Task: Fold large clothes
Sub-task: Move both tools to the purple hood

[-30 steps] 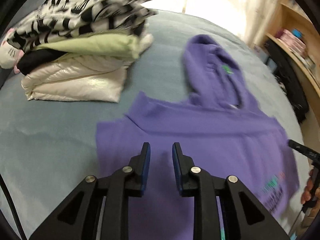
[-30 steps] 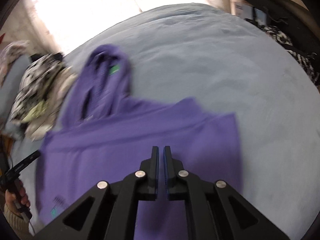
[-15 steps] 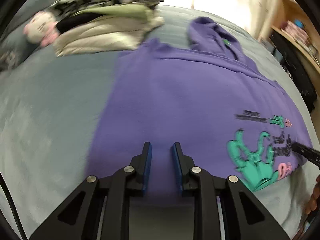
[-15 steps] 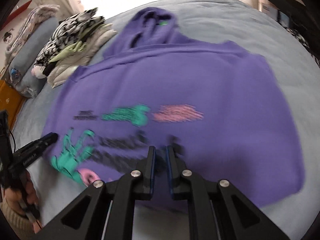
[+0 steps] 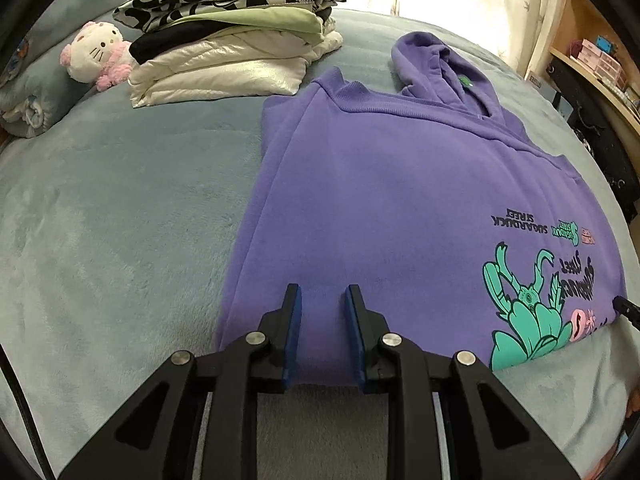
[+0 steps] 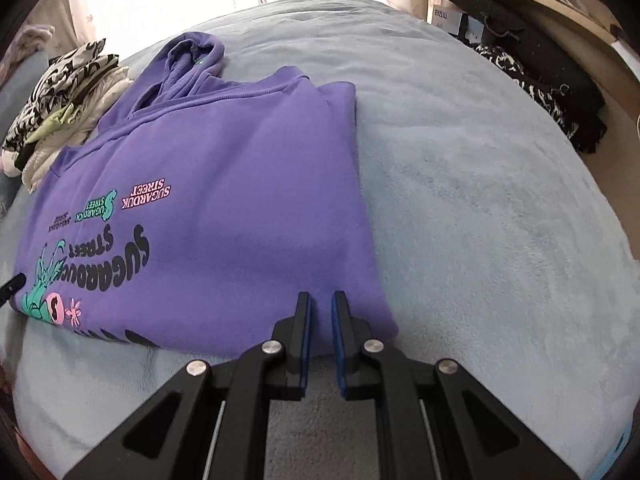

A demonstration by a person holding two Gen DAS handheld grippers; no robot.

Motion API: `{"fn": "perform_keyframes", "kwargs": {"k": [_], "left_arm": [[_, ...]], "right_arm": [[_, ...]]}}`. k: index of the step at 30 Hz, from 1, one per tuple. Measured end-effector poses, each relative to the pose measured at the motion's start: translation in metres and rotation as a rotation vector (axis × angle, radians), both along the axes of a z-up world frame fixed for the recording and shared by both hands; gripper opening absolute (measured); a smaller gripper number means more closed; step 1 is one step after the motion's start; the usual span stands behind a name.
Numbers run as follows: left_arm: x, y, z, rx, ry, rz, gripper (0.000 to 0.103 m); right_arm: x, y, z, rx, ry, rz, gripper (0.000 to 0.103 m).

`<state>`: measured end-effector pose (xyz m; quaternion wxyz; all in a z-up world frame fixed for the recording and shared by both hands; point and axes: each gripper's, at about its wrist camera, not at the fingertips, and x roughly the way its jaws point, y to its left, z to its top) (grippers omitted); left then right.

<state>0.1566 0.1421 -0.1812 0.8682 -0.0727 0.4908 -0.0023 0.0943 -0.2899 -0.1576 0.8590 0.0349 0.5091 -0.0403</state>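
A purple hoodie point(image 5: 400, 184) lies flat on the blue-grey bed, sleeves folded in, hood at the far end, its green and pink print facing up near the hem. It also shows in the right wrist view point(image 6: 224, 184). My left gripper point(image 5: 320, 300) is open over the hem at the near left corner, holding nothing. My right gripper point(image 6: 321, 304) is open a little over the hem at the near right corner, holding nothing.
A stack of folded clothes point(image 5: 232, 44) sits at the far left, with a plush cat point(image 5: 98, 54) and a rolled blanket point(image 5: 28, 100) beside it. Wooden shelves point(image 6: 560, 8) and dark bags point(image 6: 552, 80) stand beyond the bed's right edge.
Both grippers moved back from the hoodie's far part to its near hem. The right gripper went from shut to slightly open. The hoodie's printed lower part now lies spread out.
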Motion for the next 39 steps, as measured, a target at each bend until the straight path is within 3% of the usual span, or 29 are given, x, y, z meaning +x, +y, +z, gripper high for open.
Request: {"fn": "perform_keyframes", "kwargs": {"k": [4, 6, 8, 10, 19, 24, 26, 34, 39], "left_arm": [[-0.004, 0.001, 0.006, 0.000, 0.024, -0.005, 0.023], [-0.006, 0.000, 0.010, 0.006, 0.039, -0.011, 0.031], [-0.008, -0.002, 0.016, 0.011, 0.050, -0.020, 0.053], [-0.010, -0.005, 0.027, 0.033, 0.032, -0.035, 0.064], [0.006, -0.022, 0.065, 0.068, 0.013, -0.145, 0.069], [0.033, -0.037, 0.078, 0.096, 0.001, -0.205, 0.070], [0.047, -0.043, 0.082, 0.103, 0.003, -0.222, 0.070], [0.116, -0.078, 0.090, 0.174, -0.014, -0.321, 0.070], [0.170, -0.095, 0.084, 0.233, -0.019, -0.328, 0.070]], "right_arm": [[-0.001, -0.004, 0.004, 0.041, 0.013, -0.018, 0.010], [-0.002, -0.005, 0.008, 0.055, 0.021, -0.030, 0.010], [-0.003, -0.005, 0.013, 0.070, 0.029, -0.040, 0.010], [-0.004, -0.005, 0.018, 0.087, 0.032, -0.046, 0.010], [0.009, -0.007, 0.043, 0.174, 0.052, -0.036, 0.012], [0.032, -0.002, 0.063, 0.187, 0.023, -0.013, 0.030], [0.044, 0.002, 0.069, 0.184, 0.015, 0.007, 0.032], [0.115, 0.023, 0.090, 0.138, -0.008, 0.100, 0.032], [0.174, 0.032, 0.095, 0.148, -0.016, 0.130, 0.032]]}}
